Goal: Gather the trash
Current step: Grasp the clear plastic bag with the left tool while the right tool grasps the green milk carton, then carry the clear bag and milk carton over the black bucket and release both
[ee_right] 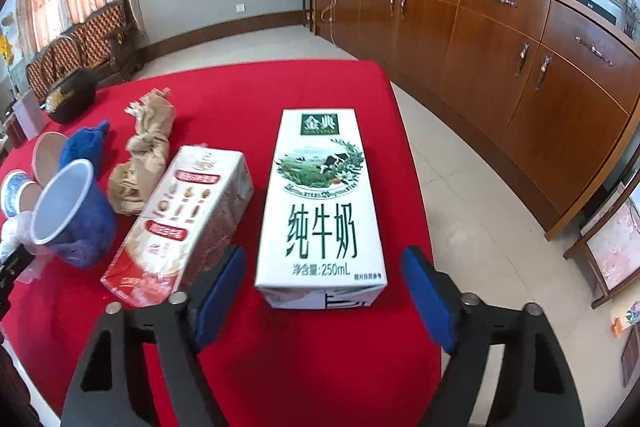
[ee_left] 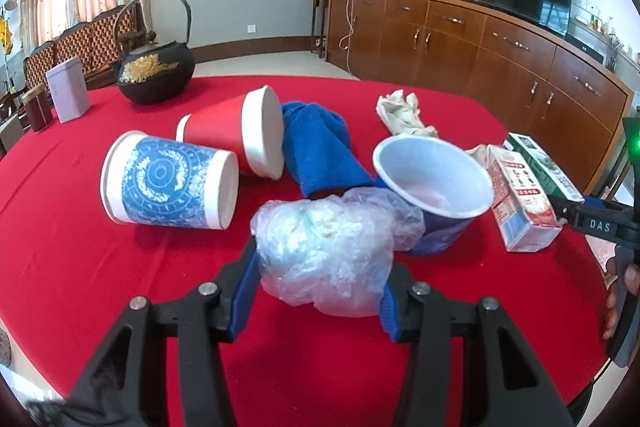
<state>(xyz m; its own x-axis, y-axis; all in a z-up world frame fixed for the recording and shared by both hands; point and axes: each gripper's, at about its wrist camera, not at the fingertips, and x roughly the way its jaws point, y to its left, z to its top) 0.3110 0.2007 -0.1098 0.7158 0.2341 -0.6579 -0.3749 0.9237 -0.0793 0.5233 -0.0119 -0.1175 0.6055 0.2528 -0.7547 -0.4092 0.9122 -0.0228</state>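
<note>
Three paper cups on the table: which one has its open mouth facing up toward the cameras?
The dark blue cup, tilted beside the plastic bag, shows its white inside. The red cup and blue-patterned cup lie flat on their sides.

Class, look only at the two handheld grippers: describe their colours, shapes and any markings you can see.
Both the left gripper and the right gripper have black angular linkage arms with silver round pins and flat ridged blue finger pads. Seen from the left camera, the right one bears white letters "DAS" and a green light glows beside it. No cables show.
</note>
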